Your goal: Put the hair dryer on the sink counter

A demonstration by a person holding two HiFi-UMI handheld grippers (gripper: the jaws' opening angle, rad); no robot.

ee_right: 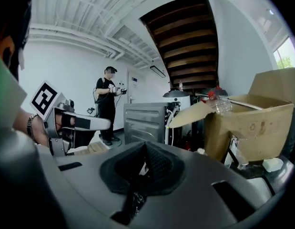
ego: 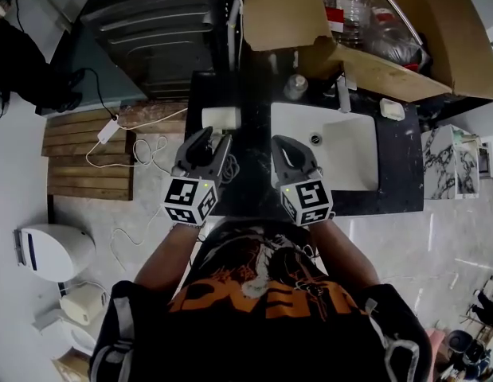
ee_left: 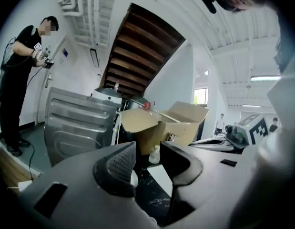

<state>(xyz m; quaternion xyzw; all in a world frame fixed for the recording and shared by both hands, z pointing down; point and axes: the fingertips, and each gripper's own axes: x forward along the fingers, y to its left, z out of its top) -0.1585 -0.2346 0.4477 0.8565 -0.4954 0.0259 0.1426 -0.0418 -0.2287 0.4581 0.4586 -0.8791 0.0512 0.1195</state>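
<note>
White hair dryer (ego: 221, 118) on black tabletop (ego: 254, 183); trailing cord (ego: 150, 116) could snag and drag it off. Left gripper (ego: 216, 136) fingers narrowly apart, empty; right gripper (ego: 282, 142) fingers closed, empty.

Set in the bench (ego: 250, 183), sink basin (ego: 346, 150) at the right; on it, corded device (ego: 221, 118) at the rear left. Behind the bench, cardboard box (ego: 389, 66) at the right, metal appliance (ego: 162, 34) at the left. Left of the bench, on the floor, wooden slats (ego: 87, 157); nearer and further left, toilet (ego: 51, 251).
</note>
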